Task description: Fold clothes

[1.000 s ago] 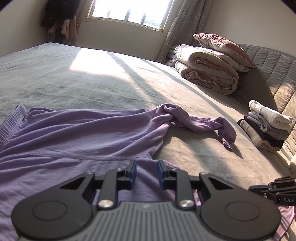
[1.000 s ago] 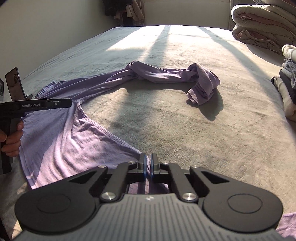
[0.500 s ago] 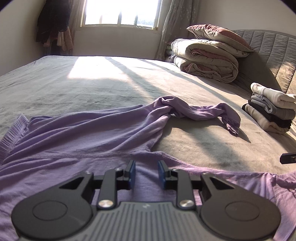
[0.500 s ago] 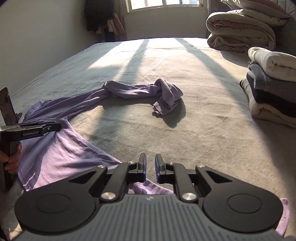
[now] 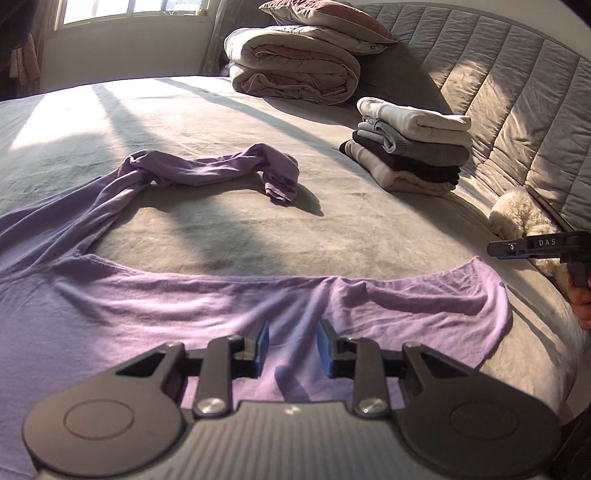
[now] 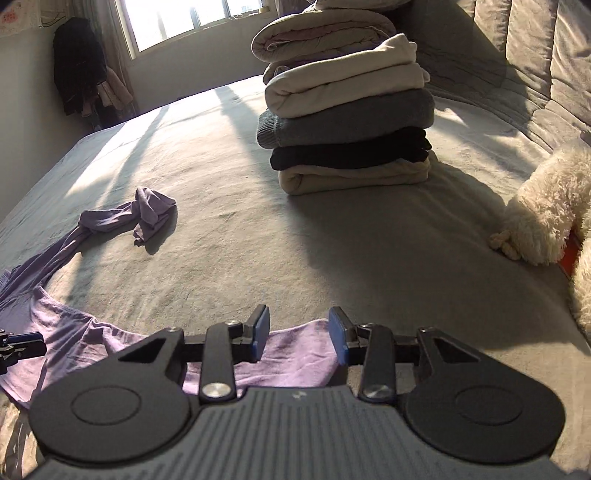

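Purple shirt (image 5: pixel 155 317) lies limp near the bed's (image 5: pixel 332 229) front edge. We hold both tongs, left gripper (image 5: pixel 291 345) and right gripper (image 6: pixel 298 334), released; we'd pinch its hem.

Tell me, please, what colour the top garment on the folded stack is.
Cream white; the top garment shows best in the right wrist view.

A home bedroom: a wide bed (image 5: pixel 332 229), quilted headboard (image 5: pixel 517 92), folded duvets (image 5: pixel 295 66) and window (image 6: pixel 184 18).

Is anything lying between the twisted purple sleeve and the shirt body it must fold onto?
Nothing visible: only bare bed lies between the sleeve and the purple shirt. Folded stack sits off to the side.
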{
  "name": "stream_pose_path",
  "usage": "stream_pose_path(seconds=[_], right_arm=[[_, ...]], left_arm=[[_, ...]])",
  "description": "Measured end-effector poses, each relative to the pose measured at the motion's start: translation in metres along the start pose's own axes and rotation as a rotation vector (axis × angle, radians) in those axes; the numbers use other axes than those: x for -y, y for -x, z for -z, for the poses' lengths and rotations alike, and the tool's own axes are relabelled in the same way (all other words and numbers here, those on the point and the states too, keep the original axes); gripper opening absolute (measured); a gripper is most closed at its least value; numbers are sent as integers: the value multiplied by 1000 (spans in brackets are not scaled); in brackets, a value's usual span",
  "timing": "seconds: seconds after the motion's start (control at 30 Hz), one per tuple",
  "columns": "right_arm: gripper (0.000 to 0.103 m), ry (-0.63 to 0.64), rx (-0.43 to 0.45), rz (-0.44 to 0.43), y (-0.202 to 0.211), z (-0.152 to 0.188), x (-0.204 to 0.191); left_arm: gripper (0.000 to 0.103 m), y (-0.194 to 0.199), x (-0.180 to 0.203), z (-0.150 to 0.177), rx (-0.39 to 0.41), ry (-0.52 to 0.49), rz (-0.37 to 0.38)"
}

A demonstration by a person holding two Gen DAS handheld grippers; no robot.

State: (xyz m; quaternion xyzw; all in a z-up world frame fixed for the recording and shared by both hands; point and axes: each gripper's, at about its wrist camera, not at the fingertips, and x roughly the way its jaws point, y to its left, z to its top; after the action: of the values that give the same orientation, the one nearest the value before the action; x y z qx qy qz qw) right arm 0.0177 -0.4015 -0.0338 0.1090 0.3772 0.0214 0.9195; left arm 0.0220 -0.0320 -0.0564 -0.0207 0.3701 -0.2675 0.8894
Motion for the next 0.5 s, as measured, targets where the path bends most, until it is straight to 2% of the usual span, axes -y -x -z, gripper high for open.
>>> stream_pose_path(seconds=[0.1,0.3,0.5], right_arm=[[40,-75,-37,-29,5,9,21],[40,-112,-49,-65,13,15,39],[40,-149,-61,-101,21,20,57]], left_arm=[[29,-12,36,-5,-14,-34,50],[27,-41,112,-12,-74,-121,130],[29,-73,188,-15,-95,-193,198]])
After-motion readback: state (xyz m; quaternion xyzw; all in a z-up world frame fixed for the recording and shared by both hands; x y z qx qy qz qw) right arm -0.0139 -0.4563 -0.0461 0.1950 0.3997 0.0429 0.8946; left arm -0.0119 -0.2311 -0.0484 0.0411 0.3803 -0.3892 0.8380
